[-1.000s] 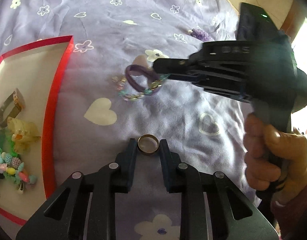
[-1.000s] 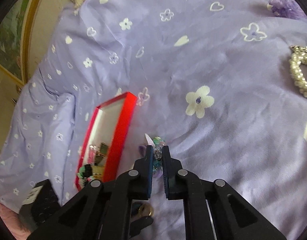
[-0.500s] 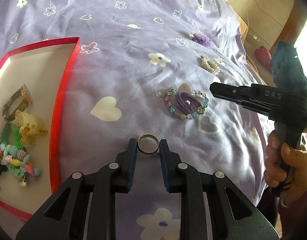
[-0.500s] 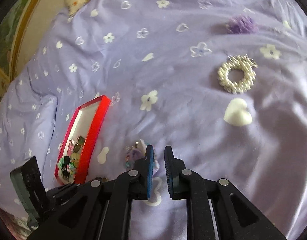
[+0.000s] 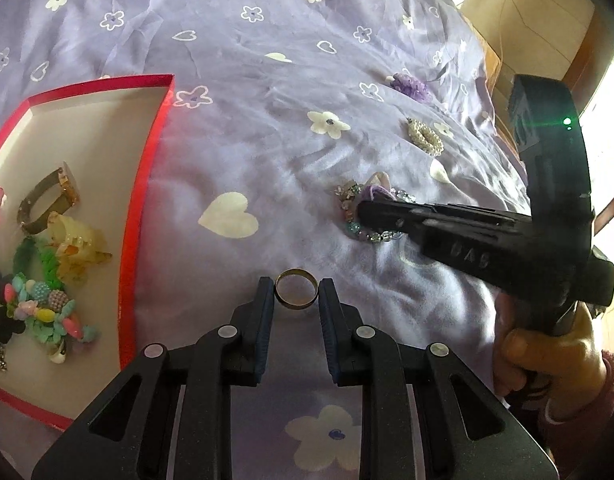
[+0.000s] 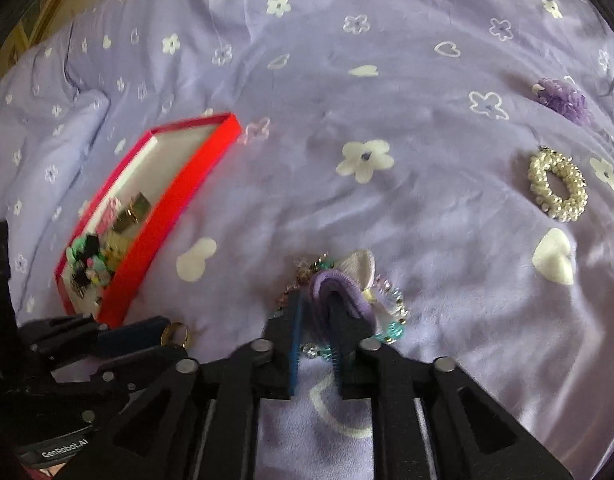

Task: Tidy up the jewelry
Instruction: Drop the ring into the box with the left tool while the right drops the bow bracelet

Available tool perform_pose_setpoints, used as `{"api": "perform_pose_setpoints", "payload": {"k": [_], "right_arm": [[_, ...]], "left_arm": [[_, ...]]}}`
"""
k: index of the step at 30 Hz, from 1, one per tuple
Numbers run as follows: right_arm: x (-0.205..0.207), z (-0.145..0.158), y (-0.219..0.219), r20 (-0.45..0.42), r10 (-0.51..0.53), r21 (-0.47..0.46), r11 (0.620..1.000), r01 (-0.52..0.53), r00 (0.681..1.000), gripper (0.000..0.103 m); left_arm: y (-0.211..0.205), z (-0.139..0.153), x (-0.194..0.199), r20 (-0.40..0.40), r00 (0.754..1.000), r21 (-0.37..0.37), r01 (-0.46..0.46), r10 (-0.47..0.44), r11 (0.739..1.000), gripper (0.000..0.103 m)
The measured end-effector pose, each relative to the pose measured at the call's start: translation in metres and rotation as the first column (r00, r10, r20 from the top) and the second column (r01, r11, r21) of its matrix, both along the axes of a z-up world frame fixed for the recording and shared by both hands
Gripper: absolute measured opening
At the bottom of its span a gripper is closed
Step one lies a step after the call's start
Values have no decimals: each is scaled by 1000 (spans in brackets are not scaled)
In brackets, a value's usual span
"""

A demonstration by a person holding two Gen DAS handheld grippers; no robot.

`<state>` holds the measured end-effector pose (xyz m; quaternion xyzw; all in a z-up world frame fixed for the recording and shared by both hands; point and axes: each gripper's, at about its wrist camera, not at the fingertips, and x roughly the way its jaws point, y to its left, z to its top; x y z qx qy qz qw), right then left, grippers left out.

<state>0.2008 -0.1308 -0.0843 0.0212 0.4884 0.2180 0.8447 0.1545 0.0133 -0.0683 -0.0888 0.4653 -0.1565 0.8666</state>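
Item: gold ring [image 5: 297,291], pinched between the left gripper [image 5: 297,294] fingers, at 6 o'clock of the left wrist view. Destination: red box [image 5: 149,168], 9 o'clock.

Item: purple hair tie [image 6: 343,290] lying on a beaded bracelet [image 6: 393,322] on the bed [image 6: 307,80]; right gripper [image 6: 317,314] fingers closed on the tie.

Handling advice: lift slowly so the bracelet drops free; carry level; release low inside the box.

Right gripper at the purple hair tie, on the purple bedspread.
Right gripper [image 6: 317,312] jaws pinch purple hair tie [image 6: 341,286] lying over beaded bracelet [image 6: 391,320]. Left gripper [image 6: 163,334] holds gold ring [image 6: 177,334] beside red tray [image 6: 175,216]. Pearl scrunchie [image 6: 558,186] well apart.
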Motion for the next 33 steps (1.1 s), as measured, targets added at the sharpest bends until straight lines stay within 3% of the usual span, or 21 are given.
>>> {"api": "perform_pose_setpoints", "payload": {"k": [7,10,21,33], "right_arm": [[-7,29,-39,18,-84,274,959,76,996,6],[-8,37,-45,15,-94,330,940,84,995,6],[-28,40,-2,-14,-6,325,946,10,1000,6],[-51,40,63,-23,134,303,946,-120,991,6]], "left_arm": [[8,16,-7,32,999,-11,-20,20,1000,20],[14,25,-13,48,998,-14,-33,33,999,20],[53,42,-43,76,990,-8,-121,121,993,20],[124,43,-78,81,958,-27,-274,276,961,20]]}}
